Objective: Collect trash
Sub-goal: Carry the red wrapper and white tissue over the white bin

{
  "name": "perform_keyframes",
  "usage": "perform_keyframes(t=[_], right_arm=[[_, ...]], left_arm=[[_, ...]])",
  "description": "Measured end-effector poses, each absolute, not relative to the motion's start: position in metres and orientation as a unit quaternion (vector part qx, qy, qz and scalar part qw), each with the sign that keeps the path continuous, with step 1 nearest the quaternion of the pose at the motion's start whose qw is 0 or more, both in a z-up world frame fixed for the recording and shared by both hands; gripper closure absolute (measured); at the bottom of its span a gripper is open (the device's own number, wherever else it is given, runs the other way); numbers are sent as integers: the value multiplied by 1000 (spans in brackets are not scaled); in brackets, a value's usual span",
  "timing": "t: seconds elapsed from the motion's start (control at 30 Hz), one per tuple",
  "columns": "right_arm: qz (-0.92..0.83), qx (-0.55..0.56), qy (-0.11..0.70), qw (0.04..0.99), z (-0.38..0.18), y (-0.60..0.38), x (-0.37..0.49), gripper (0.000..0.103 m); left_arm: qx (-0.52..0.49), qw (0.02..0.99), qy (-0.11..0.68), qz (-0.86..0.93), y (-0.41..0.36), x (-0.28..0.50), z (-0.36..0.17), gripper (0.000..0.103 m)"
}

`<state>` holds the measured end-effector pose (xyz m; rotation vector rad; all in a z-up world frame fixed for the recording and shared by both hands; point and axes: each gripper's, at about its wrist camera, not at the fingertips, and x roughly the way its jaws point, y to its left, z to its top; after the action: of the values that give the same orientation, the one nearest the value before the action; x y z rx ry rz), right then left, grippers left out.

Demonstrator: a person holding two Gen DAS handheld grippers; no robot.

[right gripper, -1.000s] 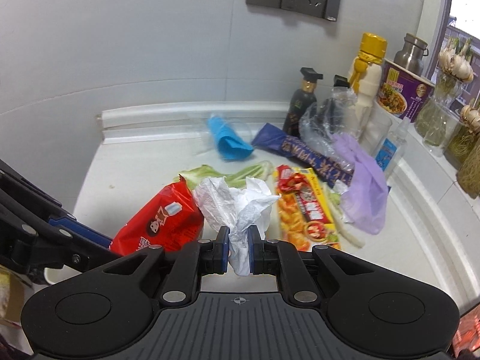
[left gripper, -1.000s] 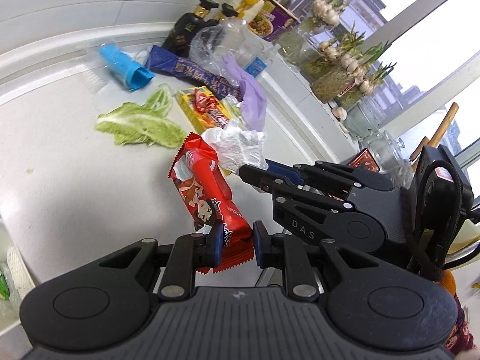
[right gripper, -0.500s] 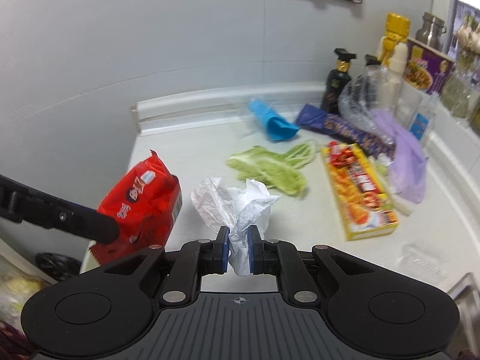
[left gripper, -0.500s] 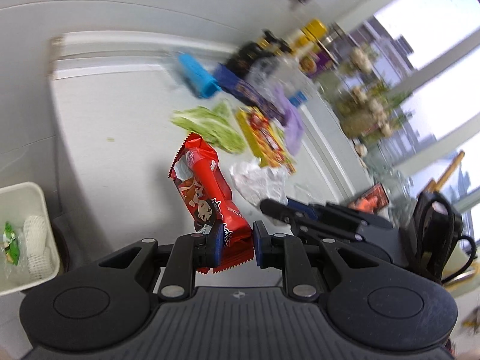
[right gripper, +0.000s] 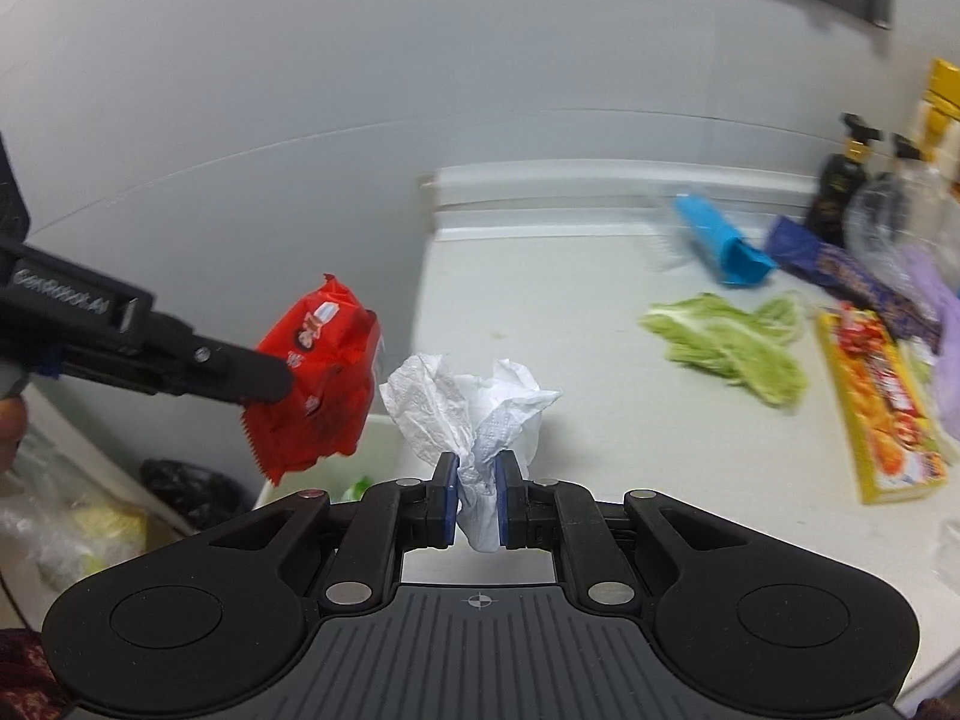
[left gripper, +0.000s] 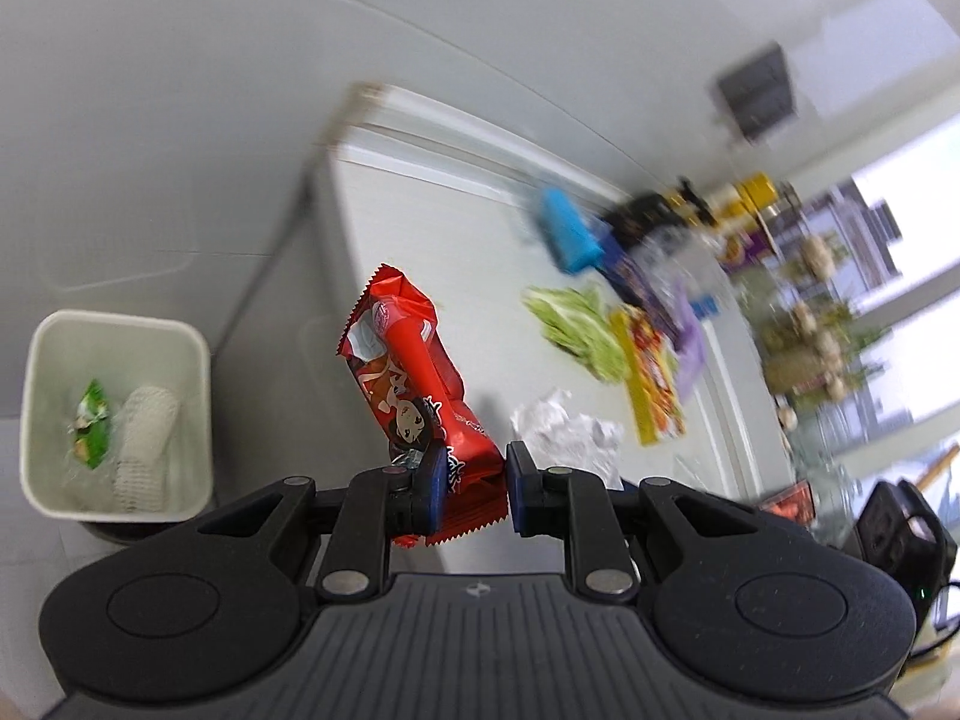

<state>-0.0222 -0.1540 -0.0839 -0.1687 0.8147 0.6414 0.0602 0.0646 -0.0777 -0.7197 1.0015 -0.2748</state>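
We record a red snack wrapper (left gripper: 414,384) printed with a cartoon face and white lettering, and beside it a plain white crumpled tissue (right gripper: 474,414) between blue pads (right gripper: 447,501) on a black gripper frame. On the pale grey-white counter (right gripper: 540,312) we note light green cabbage leaves (right gripper: 729,342), a bright blue bag (right gripper: 717,246), a yellow packet (right gripper: 882,408) with red and orange print, a dark purple wrapper (right gripper: 852,276) and a lilac bag (right gripper: 948,354). The bin (left gripper: 36,432) is off-white and holds a green wrapper (left gripper: 91,423) and white netting (left gripper: 144,438).
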Motion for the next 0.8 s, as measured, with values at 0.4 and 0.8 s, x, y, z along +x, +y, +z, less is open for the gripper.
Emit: perform_keyframes(t=[0.4,0.8], right_arm=[[365,-110,402,833,-97,-84,-29,93],[408,-146,421,797,-129,3,-29,93]], left_arm=[[-376,808,452,-40,128,35,-108,85],[-393,789,472,0,169,17,-164,85]])
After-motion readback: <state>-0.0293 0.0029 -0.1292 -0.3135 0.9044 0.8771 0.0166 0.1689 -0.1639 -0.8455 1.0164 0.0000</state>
